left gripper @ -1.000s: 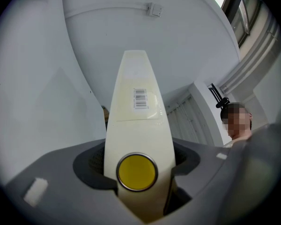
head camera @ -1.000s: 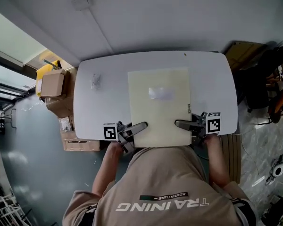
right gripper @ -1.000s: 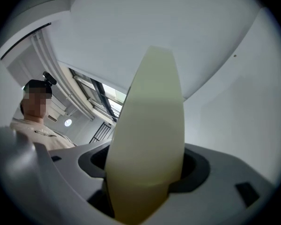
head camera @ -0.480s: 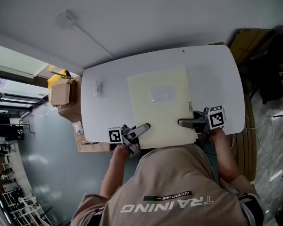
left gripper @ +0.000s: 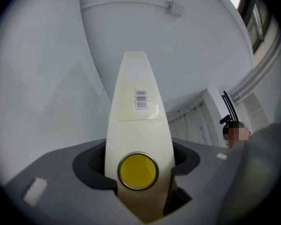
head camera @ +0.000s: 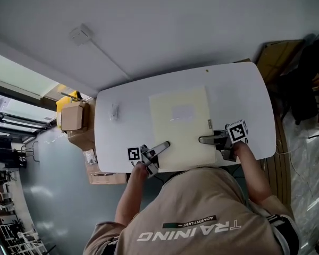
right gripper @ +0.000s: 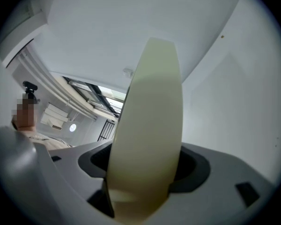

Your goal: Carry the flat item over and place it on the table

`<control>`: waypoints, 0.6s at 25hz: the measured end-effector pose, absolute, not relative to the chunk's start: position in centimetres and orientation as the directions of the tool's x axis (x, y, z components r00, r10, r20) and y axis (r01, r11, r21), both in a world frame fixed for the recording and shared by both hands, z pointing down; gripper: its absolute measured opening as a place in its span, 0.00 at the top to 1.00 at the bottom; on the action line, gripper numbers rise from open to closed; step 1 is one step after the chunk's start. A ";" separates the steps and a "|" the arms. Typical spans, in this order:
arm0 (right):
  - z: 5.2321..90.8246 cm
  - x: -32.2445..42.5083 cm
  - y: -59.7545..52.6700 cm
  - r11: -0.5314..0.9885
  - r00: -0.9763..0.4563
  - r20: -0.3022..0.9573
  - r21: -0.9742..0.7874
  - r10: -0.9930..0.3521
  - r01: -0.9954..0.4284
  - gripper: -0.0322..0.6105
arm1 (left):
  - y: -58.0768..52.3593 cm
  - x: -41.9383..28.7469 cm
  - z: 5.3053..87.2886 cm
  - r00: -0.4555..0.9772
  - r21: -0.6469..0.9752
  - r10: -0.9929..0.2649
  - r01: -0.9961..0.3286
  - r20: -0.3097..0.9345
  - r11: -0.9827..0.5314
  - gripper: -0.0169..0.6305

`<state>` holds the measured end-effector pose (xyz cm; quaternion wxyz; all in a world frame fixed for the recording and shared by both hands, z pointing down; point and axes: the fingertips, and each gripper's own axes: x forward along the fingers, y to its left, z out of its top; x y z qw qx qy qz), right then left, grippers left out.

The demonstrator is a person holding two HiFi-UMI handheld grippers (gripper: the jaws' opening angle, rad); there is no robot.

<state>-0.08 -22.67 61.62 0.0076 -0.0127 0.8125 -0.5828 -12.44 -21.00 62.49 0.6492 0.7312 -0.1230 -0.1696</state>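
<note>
- Now holding one flat cream panel point(head camera: 175, 137) by its near edge, with a gripper in each hand.
- With the left gripper point(head camera: 164, 145): clamped on the panel near its left corner, jaws pinching the sheet from above and below.
- In the left gripper view, visible as a cream strip running out from between the jaws, with a yellow disc point(left gripper: 138, 171) close to them and a barcode label point(left gripper: 140, 100) further along.
- With the right gripper point(head camera: 202, 139): likewise closed on the panel, at the right end of that same edge.
- In the right gripper view, the same cream sheet filling the gap between the jaws, plain and unmarked.
- Lying flat over the middle of the white table point(head camera: 239, 94), long side running away from the person and near edge about level with the table's near rim.
- Impossible to tell whether resting on the top or held just above it.
- Near the panel's middle, a paler rectangular patch point(head camera: 182, 112).
- Left of the panel and well apart from it, a small pale item point(head camera: 114, 111) on the table, too small to identify.
- Beside the table's left end, a cardboard box point(head camera: 73, 116).
- At the bottom of the head view, a beige shirt point(head camera: 186, 211) and two forearms reaching up to the grippers.
</note>
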 end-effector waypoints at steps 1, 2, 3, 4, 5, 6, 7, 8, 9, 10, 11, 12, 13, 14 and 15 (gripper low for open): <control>62.7 -0.4 -23.3 0.298 -0.999 0.014 -0.954 -0.038 -0.025 0.47 | -21.7 -12.7 63.5 0.915 0.994 -0.395 0.043 -0.078 -0.098 0.51; 63.9 -0.7 -24.1 0.274 -0.998 0.017 -0.961 -0.057 -0.032 0.47 | -22.4 -13.0 64.5 0.917 0.996 -0.393 0.049 -0.072 -0.068 0.51; 65.1 -1.0 -24.7 0.244 -0.996 0.014 -0.969 -0.083 -0.034 0.47 | -23.0 -13.3 65.6 0.917 0.998 -0.392 0.056 -0.067 -0.039 0.51; 66.3 -1.2 -25.4 0.209 -0.994 0.010 -0.977 -0.107 -0.033 0.47 | -23.6 -13.6 66.6 0.918 0.998 -0.393 0.063 -0.062 -0.010 0.51; 67.4 -1.4 -25.9 0.174 -0.992 0.011 -0.984 -0.124 -0.032 0.47 | -24.2 -13.8 67.5 0.918 0.997 -0.394 0.069 -0.056 0.017 0.51; 68.2 -1.6 -26.4 0.147 -0.991 0.016 -0.989 -0.131 -0.035 0.47 | -24.6 -14.0 68.3 0.918 0.997 -0.393 0.073 -0.052 0.039 0.51; 69.0 -1.8 -26.8 0.132 -0.991 0.025 -0.990 -0.131 -0.042 0.47 | -25.1 -14.2 69.0 0.919 0.996 -0.392 0.076 -0.050 0.050 0.51; 69.6 -2.0 -27.2 0.133 -0.991 0.039 -0.990 -0.128 -0.056 0.47 | -25.6 -14.4 69.6 0.919 0.995 -0.391 0.079 -0.050 0.058 0.51; 70.1 -2.2 -27.7 0.148 -0.991 0.058 -0.986 -0.124 -0.076 0.47 | -26.0 -14.7 70.1 0.920 0.995 -0.390 0.081 -0.049 0.066 0.51; 70.5 -2.4 -28.2 0.159 -0.990 0.077 -0.983 -0.120 -0.096 0.47 | -26.4 -15.1 70.6 0.920 0.994 -0.389 0.082 -0.045 0.078 0.51; 71.0 -2.6 -28.6 0.145 -0.989 0.087 -0.984 -0.119 -0.104 0.47 | -26.8 -15.4 71.1 0.922 0.992 -0.386 0.081 -0.040 0.093 0.51; 71.3 -2.9 -28.9 0.108 -0.989 0.084 -0.989 -0.121 -0.097 0.47 | -27.3 -15.6 71.7 0.924 0.990 -0.381 0.083 -0.035 0.110 0.51; 71.6 -3.0 -29.3 0.069 -0.989 0.081 -0.993 -0.125 -0.091 0.47 | -27.9 -15.7 72.2 0.927 0.988 -0.374 0.086 -0.033 0.125 0.51; 72.0 -3.0 -29.7 0.042 -0.987 0.088 -0.995 -0.131 -0.094 0.47 | -28.5 -15.6 72.6 0.929 0.986 -0.368 0.091 -0.034 0.139 0.51; 72.5 -2.8 -30.1 0.028 -0.985 0.101 -0.994 -0.141 -0.106 0.47 | -28.9 -15.5 73.0 0.930 0.984 -0.365 0.096 -0.035 0.152 0.51</control>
